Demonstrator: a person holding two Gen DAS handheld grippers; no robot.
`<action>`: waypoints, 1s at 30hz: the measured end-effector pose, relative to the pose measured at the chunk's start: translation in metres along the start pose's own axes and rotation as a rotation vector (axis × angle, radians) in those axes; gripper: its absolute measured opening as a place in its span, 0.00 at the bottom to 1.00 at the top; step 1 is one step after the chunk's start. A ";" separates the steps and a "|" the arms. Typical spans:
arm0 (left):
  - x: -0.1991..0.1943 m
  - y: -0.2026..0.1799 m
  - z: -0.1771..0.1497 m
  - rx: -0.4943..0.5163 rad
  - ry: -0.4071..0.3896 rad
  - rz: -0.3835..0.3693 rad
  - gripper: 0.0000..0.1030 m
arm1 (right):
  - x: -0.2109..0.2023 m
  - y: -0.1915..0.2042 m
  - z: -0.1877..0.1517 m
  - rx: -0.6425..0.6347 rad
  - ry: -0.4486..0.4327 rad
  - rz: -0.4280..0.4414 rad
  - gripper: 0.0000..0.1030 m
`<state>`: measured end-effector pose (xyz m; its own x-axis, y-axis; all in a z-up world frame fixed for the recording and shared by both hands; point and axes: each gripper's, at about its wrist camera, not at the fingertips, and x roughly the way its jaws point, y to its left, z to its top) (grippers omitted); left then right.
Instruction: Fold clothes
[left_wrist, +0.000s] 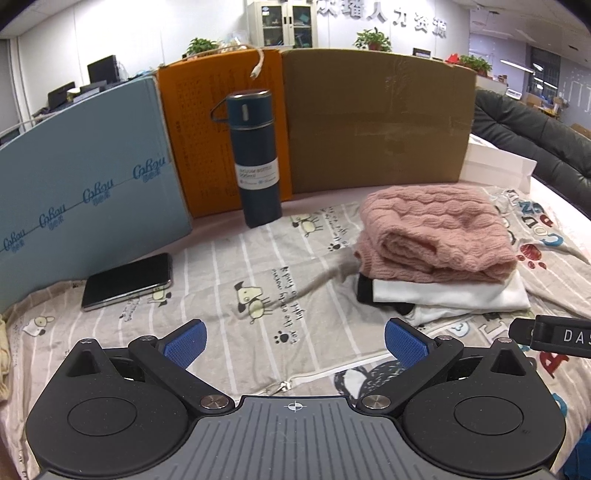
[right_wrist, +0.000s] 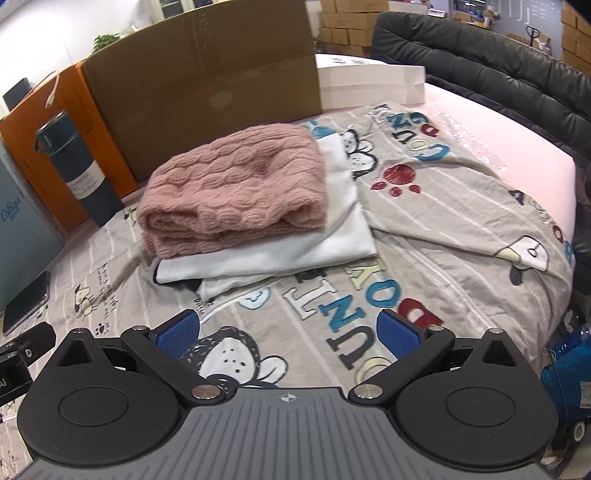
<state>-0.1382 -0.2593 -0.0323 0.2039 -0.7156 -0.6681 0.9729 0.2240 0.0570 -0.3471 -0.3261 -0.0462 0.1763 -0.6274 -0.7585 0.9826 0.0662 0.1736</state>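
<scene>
A folded pink sweater (left_wrist: 436, 236) lies on top of a folded white garment (left_wrist: 447, 295), and the pile rests on a cartoon-print sheet (left_wrist: 258, 280) spread over a pink bed (right_wrist: 517, 147). From the left gripper (left_wrist: 293, 343) the pile is ahead and to the right; from the right gripper (right_wrist: 288, 334) it is ahead and slightly left. The sweater (right_wrist: 236, 192) covers the far left part of the white garment (right_wrist: 314, 243), whose near and right edges stick out from under it.

Both grippers hover over the sheet (right_wrist: 443, 236) short of the pile, each with its blue pads spread wide and nothing between them. The left gripper's edge shows at the lower left of the right wrist view, and the right gripper's at the right of the left wrist view.

Ahead of the left gripper, slightly left, a dark blue flask (left_wrist: 255, 158) stands upright. A phone (left_wrist: 127, 280) lies flat to the left. Behind them stand a blue box (left_wrist: 81, 184), an orange box (left_wrist: 207, 122) and a brown carton (left_wrist: 376, 118). A white box (right_wrist: 369, 85) and a black headboard (right_wrist: 498, 74) lie beyond the right gripper.
</scene>
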 end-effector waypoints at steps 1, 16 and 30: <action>-0.002 -0.002 0.000 0.003 -0.003 -0.003 1.00 | -0.002 -0.002 -0.001 0.004 -0.003 -0.004 1.00; -0.032 -0.010 -0.011 0.007 -0.057 -0.016 1.00 | -0.035 -0.017 -0.015 0.013 -0.057 -0.011 1.00; -0.049 -0.020 -0.018 0.065 -0.100 -0.090 1.00 | -0.065 -0.039 -0.038 0.110 -0.105 -0.073 1.00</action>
<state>-0.1694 -0.2172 -0.0138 0.1227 -0.7937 -0.5959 0.9920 0.1154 0.0505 -0.3945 -0.2586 -0.0275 0.0919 -0.7057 -0.7026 0.9792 -0.0640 0.1924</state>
